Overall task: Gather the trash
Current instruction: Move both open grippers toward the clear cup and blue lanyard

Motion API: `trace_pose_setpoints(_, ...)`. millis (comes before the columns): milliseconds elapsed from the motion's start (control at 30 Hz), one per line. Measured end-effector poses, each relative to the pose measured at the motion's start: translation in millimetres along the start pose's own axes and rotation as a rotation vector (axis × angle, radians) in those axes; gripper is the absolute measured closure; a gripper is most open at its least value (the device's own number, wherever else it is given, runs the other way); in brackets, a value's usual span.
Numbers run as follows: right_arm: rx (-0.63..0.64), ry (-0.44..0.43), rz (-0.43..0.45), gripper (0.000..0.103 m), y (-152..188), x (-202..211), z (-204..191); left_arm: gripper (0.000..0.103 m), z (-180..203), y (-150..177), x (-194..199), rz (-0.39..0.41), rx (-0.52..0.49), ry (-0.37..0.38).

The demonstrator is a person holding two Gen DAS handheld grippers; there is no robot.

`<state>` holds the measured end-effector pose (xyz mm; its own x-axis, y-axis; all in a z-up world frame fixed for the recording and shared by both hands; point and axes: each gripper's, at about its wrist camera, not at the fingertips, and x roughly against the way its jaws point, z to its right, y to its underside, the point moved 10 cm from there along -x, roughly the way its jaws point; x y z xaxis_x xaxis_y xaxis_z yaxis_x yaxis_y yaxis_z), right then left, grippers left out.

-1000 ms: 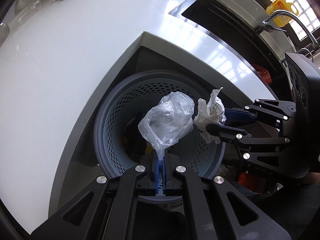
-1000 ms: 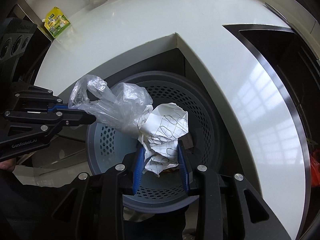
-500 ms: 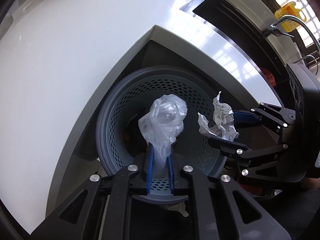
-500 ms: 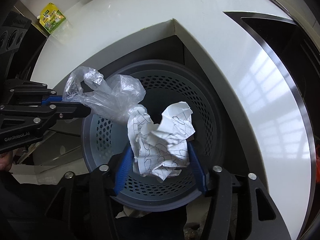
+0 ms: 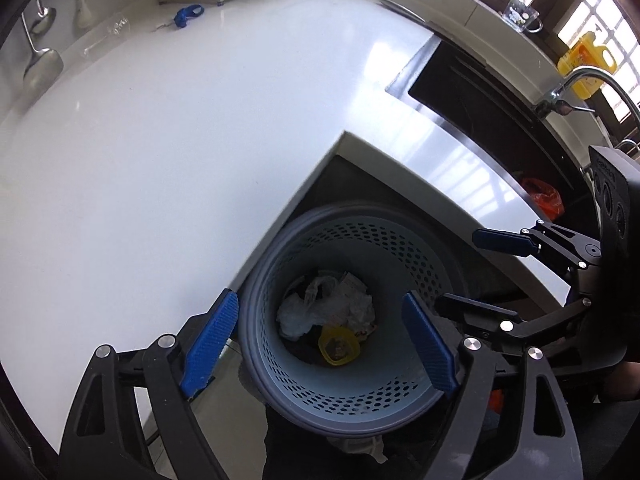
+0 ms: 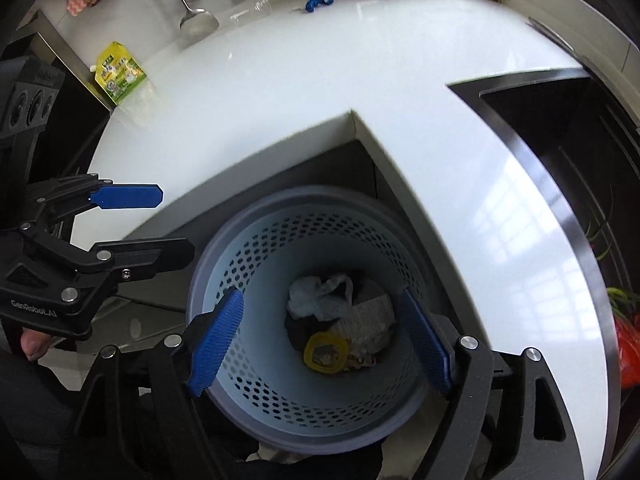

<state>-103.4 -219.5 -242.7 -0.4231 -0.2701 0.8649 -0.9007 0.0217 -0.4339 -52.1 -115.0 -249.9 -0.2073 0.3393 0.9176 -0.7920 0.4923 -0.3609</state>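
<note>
Both tongs wide now, jaws just been opening, nothing between the pads. Left gripper (image 5: 320,340) and right gripper (image 6: 320,344) hang over the bin (image 5: 420,264), which sits on the floor tucked into the counter's (image 5: 160,160) inside corner. Trash is down: clear bag (image 5: 304,312) and crumpled paper (image 5: 356,304) lie at the bin's bottom, touching, by a yellow ring-shaped lid (image 5: 338,346). Drop looks done, imo. To finish well: lift straight up, keep the fingers clear of the rim, don't knock the bin. Bin's round, pale blue, perforated plastic w/ a grey rim; bag thin, crinkly; paper stiff, creased; counter glossy white.
</note>
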Motion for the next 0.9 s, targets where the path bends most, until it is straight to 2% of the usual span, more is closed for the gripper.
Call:
trace_pose_setpoints(200,0.018,-0.006,0.103,0.025,-52,14,5,0.018,-30,-31,21,0.088,0.046,-0.057)
trace_pose_setpoints(400,0.065,0.006,0.157,0.025,-96,12,8,0.015,-68,-61,35,0.151,0.089,-0.125)
trace_pose_setpoints(900,0.162,0.029,0.229,0.02,-227,-39,-21,0.01,-192,-156,47,0.293,0.185,-0.306)
